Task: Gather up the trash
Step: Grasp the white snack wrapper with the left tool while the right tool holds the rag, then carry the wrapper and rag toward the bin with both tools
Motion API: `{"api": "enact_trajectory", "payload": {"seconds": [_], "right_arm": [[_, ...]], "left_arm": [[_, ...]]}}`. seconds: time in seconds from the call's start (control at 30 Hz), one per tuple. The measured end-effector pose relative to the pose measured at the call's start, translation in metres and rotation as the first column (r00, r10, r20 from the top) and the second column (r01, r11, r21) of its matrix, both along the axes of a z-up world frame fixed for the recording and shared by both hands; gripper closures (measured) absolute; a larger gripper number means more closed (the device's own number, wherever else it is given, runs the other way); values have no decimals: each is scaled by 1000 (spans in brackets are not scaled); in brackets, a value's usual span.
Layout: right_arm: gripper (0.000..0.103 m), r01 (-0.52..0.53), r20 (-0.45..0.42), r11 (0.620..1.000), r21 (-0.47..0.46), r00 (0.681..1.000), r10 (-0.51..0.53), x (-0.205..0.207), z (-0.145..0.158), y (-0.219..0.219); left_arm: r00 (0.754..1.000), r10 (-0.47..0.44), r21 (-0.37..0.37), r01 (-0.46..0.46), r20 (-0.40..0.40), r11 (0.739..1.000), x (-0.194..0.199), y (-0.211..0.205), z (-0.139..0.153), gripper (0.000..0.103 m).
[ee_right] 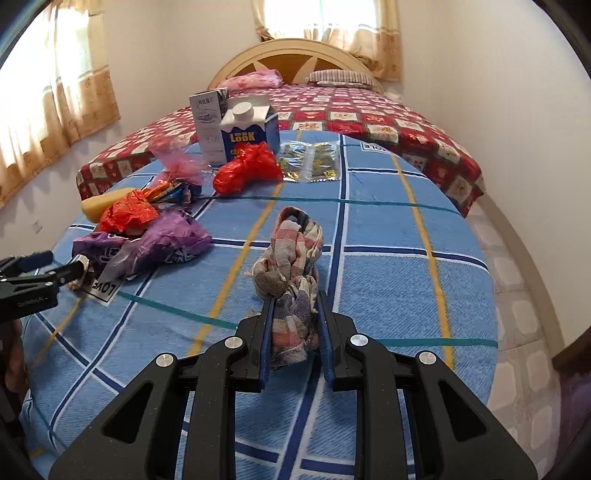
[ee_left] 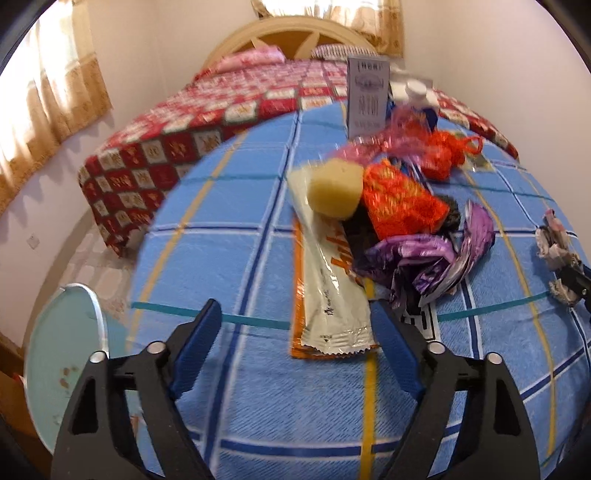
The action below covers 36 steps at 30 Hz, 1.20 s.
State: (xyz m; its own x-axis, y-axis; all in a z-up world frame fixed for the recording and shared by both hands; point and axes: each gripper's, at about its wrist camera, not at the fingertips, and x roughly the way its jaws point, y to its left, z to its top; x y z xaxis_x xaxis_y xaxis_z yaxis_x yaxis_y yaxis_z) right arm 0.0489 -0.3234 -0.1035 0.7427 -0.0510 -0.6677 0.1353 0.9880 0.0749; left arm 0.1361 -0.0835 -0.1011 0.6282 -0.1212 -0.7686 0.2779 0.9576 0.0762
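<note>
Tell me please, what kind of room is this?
Most likely a bedroom in a home. A bed with a curved headboard and pillows stands behind the cloth-covered table, and curtained windows light the walls.

Cartons (ee_right: 236, 125) behind wrappers (ee_right: 147, 236), rag (ee_right: 295, 266) right, on table (ee_right: 388, 280)

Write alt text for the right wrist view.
The right claw is shut on a crumpled checked rag over a blue plaid tablecloth. Left of it lie purple and red wrappers; two cartons stand farther back, before a bed.
</note>
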Motion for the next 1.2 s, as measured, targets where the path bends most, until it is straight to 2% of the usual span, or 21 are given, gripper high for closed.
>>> {"api": "enact_trajectory", "payload": {"seconds": [0.03, 0.07, 0.1, 0.13, 0.17, 0.2, 0.37, 0.67, 0.87, 1.2], "right_arm": [[80, -3, 0, 1000, 3, 1000, 3, -1, 0, 0], [80, -10, 0, 1000, 7, 1000, 10, -1, -1, 0], [80, -17, 3, 1000, 10, 1000, 17, 0, 0, 2], [80, -23, 6, 1000, 14, 1000, 23, 0, 0, 3], [80, -33, 11, 999, 18, 999, 33, 0, 2, 6], [80, -46, 19, 999, 21, 999, 46, 1, 5, 10], [80, -110, 71, 994, 16, 992, 109, 4, 21, 34], [80, -228, 135, 974, -11, 964, 228, 22, 43, 86], [80, -315, 166, 949, -27, 934, 315, 39, 52, 128], [80, -432, 186, 900, -55, 881, 435, 57, 61, 193]], "left_arm": [[999, -11, -14, 11, -32, 1000, 3, 0, -5, 39], [999, -21, -32, 20, -43, 999, 4, 0, -6, 48], [998, -44, -52, 41, -42, 998, 2, 1, -5, 64], [997, -63, -60, 60, -44, 996, 1, 1, -4, 68], [997, -63, -55, 61, -41, 997, 0, 3, -3, 81], [997, -65, -55, 63, -42, 997, -1, 5, -3, 82], [998, -56, -51, 55, -11, 997, -14, 28, 7, 88], [998, 15, -36, -13, 67, 999, -42, 73, 29, 88], [993, 67, -24, -65, 101, 998, -57, 102, 37, 88], [967, 181, -9, -183, 177, 983, -66, 151, 51, 88]]}}
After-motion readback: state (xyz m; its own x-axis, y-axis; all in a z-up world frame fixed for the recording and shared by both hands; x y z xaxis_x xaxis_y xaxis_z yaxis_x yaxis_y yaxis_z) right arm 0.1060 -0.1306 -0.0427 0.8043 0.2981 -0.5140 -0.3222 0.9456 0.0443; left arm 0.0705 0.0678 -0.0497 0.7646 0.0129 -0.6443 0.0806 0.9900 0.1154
